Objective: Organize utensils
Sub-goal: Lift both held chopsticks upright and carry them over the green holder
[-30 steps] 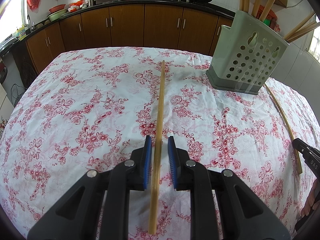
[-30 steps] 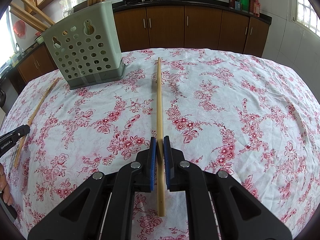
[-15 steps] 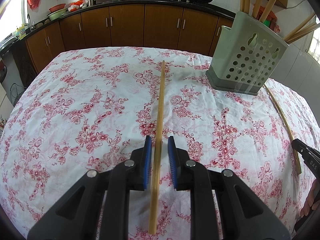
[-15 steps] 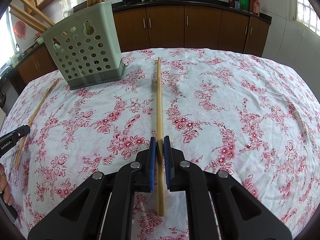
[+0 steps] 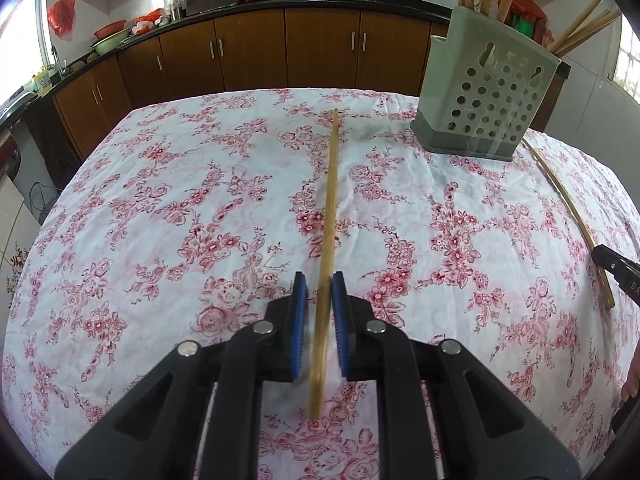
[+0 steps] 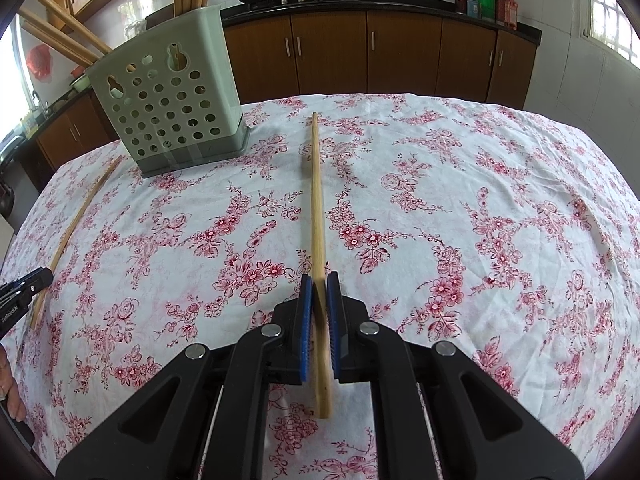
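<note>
In the left wrist view my left gripper [image 5: 319, 284] has its blue pads on either side of a long wooden chopstick [image 5: 330, 200], with a small gap still showing on the left pad's side. In the right wrist view my right gripper [image 6: 319, 284] is shut on another wooden chopstick [image 6: 317, 200], which points away over the floral tablecloth. A grey-green perforated utensil holder [image 5: 488, 108] with several chopsticks in it stands at the back right; it also shows in the right wrist view [image 6: 168, 104] at the back left.
Each view shows the other gripper's chopstick lying along the table's side, in the left wrist view [image 5: 568, 216] and in the right wrist view [image 6: 76, 224], with the other gripper's black tip [image 5: 616, 272] [image 6: 24, 292] at its near end. Brown kitchen cabinets [image 5: 320, 52] stand behind the table.
The left gripper's pads have closed in on the chopstick, and the gap is narrower. The right gripper stays shut on its chopstick, barely moved.
</note>
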A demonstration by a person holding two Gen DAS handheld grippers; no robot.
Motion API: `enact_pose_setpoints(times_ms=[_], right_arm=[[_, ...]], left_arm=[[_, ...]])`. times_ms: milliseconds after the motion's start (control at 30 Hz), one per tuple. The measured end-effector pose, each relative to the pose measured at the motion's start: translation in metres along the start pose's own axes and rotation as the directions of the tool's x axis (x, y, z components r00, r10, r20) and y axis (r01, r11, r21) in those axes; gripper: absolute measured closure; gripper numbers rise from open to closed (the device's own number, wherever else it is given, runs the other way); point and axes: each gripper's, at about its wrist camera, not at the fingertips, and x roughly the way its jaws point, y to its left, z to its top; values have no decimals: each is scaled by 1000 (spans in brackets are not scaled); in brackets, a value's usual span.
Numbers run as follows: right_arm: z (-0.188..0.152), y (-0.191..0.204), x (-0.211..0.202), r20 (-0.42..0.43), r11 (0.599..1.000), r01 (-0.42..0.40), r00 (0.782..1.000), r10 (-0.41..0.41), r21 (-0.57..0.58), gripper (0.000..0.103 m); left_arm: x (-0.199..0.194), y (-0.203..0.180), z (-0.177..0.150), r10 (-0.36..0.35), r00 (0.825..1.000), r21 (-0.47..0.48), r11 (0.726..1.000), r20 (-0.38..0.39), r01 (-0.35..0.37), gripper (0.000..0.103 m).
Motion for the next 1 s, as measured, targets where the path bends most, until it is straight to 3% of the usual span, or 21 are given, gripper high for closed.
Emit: enact_pose_setpoints(times_ms=[200, 400, 567, 733, 1000], right_arm=[[3, -2, -3, 1, 1000, 5, 1000, -5, -10, 95], [25, -6, -50, 139, 1000, -7, 990, 5, 11, 95], [42, -6, -90, 256, 1000, -17, 967, 14, 10, 95], [54, -7, -111, 320, 999, -37, 947, 34, 3, 95], [75, 2, -139, 402, 996, -90, 911, 88, -16, 95]], left_arm=[[-5, 3, -3, -8, 1000, 29, 1000, -2, 8, 94], [-46, 5, 14, -29, 993, 45, 999, 113, 24, 95], [-89, 9, 42, -72, 970, 11, 997, 230, 72, 95], [-123, 11, 65, -101, 945, -10, 994, 312, 109, 95], [-155, 1, 88, -155, 918, 22, 987, 365, 158, 95]])
